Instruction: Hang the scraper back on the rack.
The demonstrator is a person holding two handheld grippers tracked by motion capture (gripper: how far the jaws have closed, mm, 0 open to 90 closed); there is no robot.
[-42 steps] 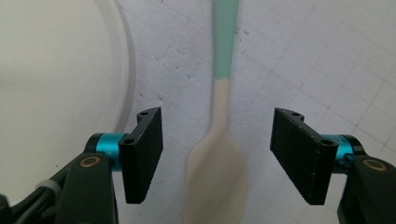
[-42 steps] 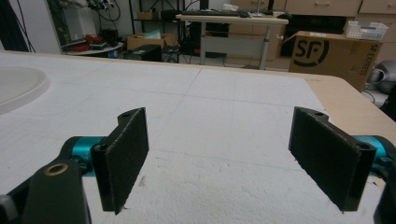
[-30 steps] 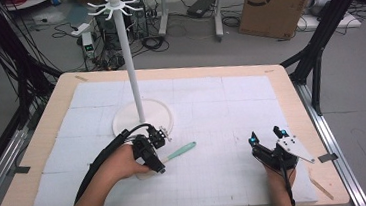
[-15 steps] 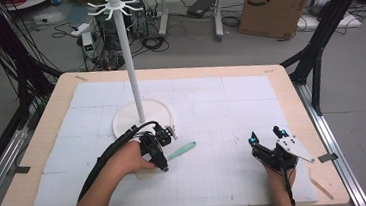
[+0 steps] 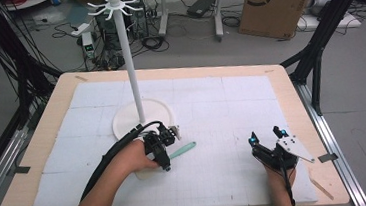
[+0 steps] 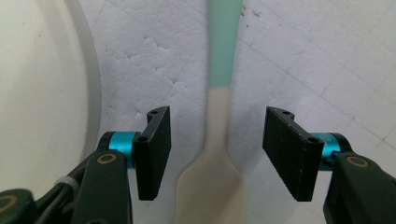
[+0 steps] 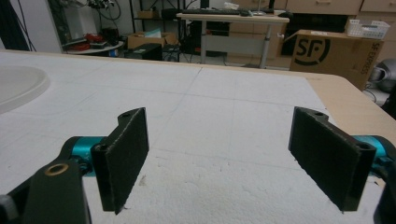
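A spatula (image 5: 184,149) with a mint-green handle (image 6: 223,46) and a cream blade (image 6: 210,191) lies flat on the white foam mat (image 5: 221,109). My left gripper (image 5: 165,158) points down over its blade end. In the left gripper view the gripper (image 6: 217,126) straddles the cream neck, with a gap on each side. The jaws have just been closing, and the spatula lies between them untouched. My right gripper (image 5: 265,136) rests near the front right of the mat, and the right gripper view shows that gripper (image 7: 219,144) open with nothing between its pads.
A tall white hook stand (image 5: 128,62) rises from a round white base (image 5: 127,120) just behind the left gripper; the base's rim (image 6: 91,93) lies close to the left jaw. The wooden table edge (image 5: 296,98) frames the mat. A cardboard box (image 5: 272,2) stands on the floor beyond.
The left gripper has shifted slightly right, over the spatula's blade end, which it now hides in the high view. The right gripper has stayed where it was.
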